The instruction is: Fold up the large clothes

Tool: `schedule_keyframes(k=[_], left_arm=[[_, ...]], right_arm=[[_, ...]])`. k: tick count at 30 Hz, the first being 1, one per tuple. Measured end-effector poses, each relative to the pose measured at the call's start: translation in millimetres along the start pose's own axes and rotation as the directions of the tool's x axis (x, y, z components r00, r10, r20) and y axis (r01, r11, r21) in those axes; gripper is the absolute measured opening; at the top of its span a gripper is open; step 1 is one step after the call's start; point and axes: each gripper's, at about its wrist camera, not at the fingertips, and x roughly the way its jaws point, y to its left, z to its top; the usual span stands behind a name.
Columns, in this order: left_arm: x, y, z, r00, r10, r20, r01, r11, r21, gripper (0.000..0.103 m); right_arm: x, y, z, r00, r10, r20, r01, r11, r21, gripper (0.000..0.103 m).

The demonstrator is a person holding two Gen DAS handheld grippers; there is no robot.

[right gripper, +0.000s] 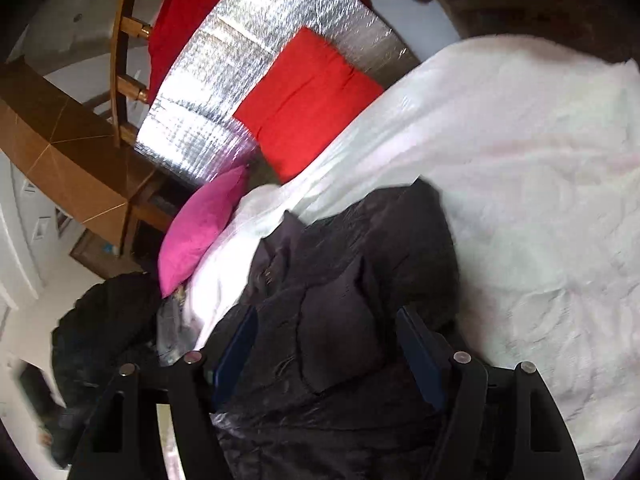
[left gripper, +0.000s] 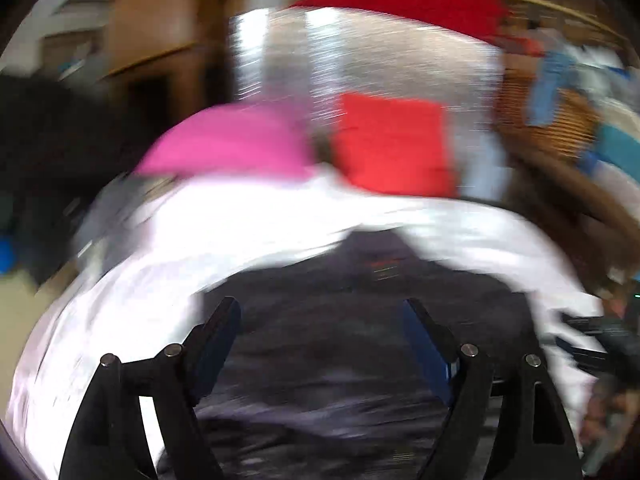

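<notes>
A: Where's the garment?

B: The dark jacket (right gripper: 352,292) lies bunched on the white bedsheet (right gripper: 520,184), near the edge of the bed. It's a black, slightly shiny padded piece, folded over itself in thick creases. The left wrist view shows it too (left gripper: 340,344), but badly smeared by motion blur.

A: And the right gripper (right gripper: 324,344)?

B: Right over the jacket, jaws set wide apart, with a fold of the fabric lying between the two blue-faced fingers (right gripper: 420,352). I can't tell whether they touch the cloth.

A: The left gripper (left gripper: 324,328)?

B: Also spread open, above the dark fabric, nothing pinched between its fingers (left gripper: 428,344).

A: What's around it?

B: Beyond the jacket, a pink pillow (right gripper: 200,228) rests at the sheet's edge, with a red cushion (right gripper: 308,108) just beside it. Behind both stands a silvery foil panel (right gripper: 240,60), and a darker red cloth (right gripper: 188,12) lies past that, against a wooden headboard (right gripper: 124,48).

A: Anything off the bed?

B: A second dark heap (right gripper: 104,328) sits low beside the mattress, below the pink pillow. In the left view, a wicker basket (left gripper: 560,120) with blue and white cloth is off to the right, blurred.
</notes>
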Motion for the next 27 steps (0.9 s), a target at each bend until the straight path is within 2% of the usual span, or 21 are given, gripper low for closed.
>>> schedule_keyframes(k=[1,3,6,8,10,13,14,15,16,17,19,23,27], left_arm=[[7,15,-7,0.999,0.042,-0.016,-0.043,0.998,-0.036,0.082],[23,54,-27,0.988,0.145,-0.051,-0.151,0.978,-0.145,0.082],[40,86,-50,0.976,0.204,-0.08,-0.218,0.946,-0.24,0.082],[53,95,-59,0.97,0.218,-0.108,-0.238,0.938,-0.251,0.081],[68,94,-59,0.97,0.2,-0.139,-0.23,0.942,-0.246,0.072],[76,97,-54,0.969,0.192,-0.158,-0.228,0.94,-0.255,0.063],[79,98,-54,0.968,0.19,-0.165,-0.228,0.94,-0.255,0.058],[81,97,-52,0.967,0.187,-0.173,-0.227,0.941,-0.25,0.057],[84,96,-51,0.966,0.186,-0.177,-0.226,0.944,-0.241,0.057],[83,93,-48,0.965,0.188,-0.183,-0.228,0.946,-0.229,0.057],[93,90,-49,0.959,0.188,-0.213,-0.229,0.954,-0.192,0.057],[121,76,-64,0.939,0.174,-0.297,-0.21,0.973,-0.092,0.056],[118,72,-64,0.939,0.178,-0.293,-0.207,0.976,-0.07,0.056]], right_arm=[[3,2,-1,1.0,0.011,-0.01,-0.011,1.0,0.001,0.075],[7,6,-2,1.0,-0.001,-0.014,0.0,1.0,-0.017,0.074],[18,9,-1,0.998,-0.065,0.001,0.065,0.996,-0.059,0.073],[33,1,-1,0.993,-0.113,-0.019,0.112,0.993,-0.039,0.071],[53,-10,-1,0.99,-0.133,-0.055,0.132,0.991,-0.02,0.065],[71,-11,-4,0.984,-0.155,-0.082,0.153,0.988,-0.037,0.065],[74,-6,-6,0.982,-0.173,-0.08,0.168,0.984,-0.063,0.065],[75,1,-8,0.979,-0.186,-0.079,0.178,0.98,-0.091,0.062],[75,7,-10,0.976,-0.201,-0.079,0.191,0.974,-0.124,0.055],[75,17,-13,0.967,-0.243,-0.078,0.225,0.957,-0.184,0.051],[71,32,-16,0.955,-0.29,-0.056,0.267,0.928,-0.26,0.049],[56,24,-11,0.98,-0.197,-0.032,0.188,0.965,-0.181,0.049],[75,4,-12,0.974,-0.181,-0.138,0.167,0.98,-0.107,0.049]])
